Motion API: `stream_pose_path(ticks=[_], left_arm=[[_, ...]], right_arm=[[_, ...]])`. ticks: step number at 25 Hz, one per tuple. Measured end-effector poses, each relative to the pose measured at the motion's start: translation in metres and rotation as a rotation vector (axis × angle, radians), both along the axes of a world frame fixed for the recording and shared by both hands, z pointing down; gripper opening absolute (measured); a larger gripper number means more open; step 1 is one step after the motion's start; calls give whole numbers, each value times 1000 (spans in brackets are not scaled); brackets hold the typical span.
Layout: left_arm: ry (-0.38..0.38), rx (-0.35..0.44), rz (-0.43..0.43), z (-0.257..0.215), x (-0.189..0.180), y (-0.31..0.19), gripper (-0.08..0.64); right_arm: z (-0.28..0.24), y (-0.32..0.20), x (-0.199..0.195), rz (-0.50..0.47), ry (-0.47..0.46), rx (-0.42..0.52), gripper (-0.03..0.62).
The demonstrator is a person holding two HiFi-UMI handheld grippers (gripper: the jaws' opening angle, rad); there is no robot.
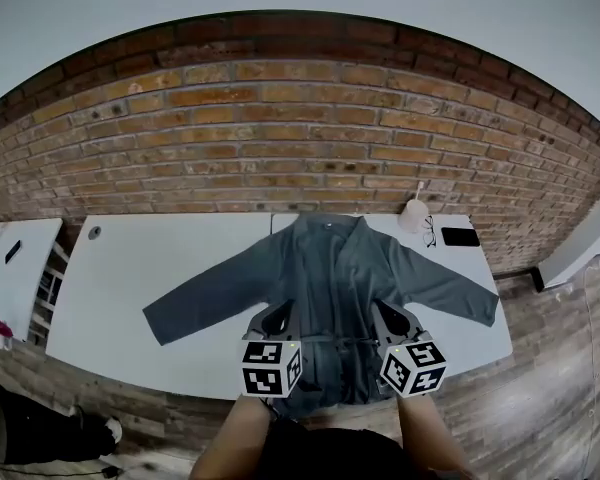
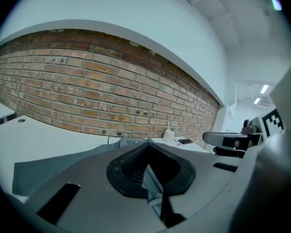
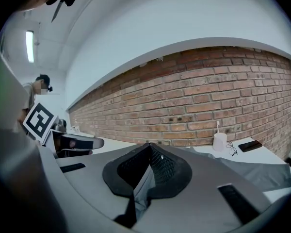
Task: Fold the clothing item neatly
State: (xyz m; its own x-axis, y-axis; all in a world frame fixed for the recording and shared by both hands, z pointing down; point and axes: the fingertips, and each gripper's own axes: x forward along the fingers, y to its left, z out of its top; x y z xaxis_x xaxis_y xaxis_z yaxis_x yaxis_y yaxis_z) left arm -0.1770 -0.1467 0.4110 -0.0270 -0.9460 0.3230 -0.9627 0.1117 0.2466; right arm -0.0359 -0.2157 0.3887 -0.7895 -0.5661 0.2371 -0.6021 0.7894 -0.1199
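- Your left gripper (image 1: 278,316) is clamped tight on a fold of the grey jacket (image 1: 330,263), low on its front
- Your right gripper (image 1: 386,316) pinches the cloth likewise
- The jacket lies spread, sleeves out, on the white table (image 1: 150,278)

The room reads as an office or studio workroom, not a home. A long bare brick wall (image 1: 300,138) runs behind two white tables (image 1: 150,278) set end to end, with a third table (image 1: 15,268) off to the left — all plain desk tops on a wood floor (image 1: 550,388). Glasses (image 1: 429,231) and a phone (image 1: 460,236) lie at a far corner. A strip light (image 3: 29,46) hangs from the white ceiling, and a second person (image 3: 33,92) stands by in the right gripper view.
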Motion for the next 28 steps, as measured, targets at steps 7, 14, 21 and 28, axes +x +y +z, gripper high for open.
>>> stream_pose_path(ticks=[7,14,21,28], left_arm=[[47,-26,52,24,-29,-29,-8],[49,32,148,15,-8,-57,-8],[129,20,215,24,40,-90,-8],[89,-18,265,21,87,-123,-8]], right_arm=[[20,-22,-11,97,68,-1,-9],[32,-67,36,232,85,-8,-9],[45,-107,146,419,105,-25,-9],[63,-142,262,587,126,-48,6]])
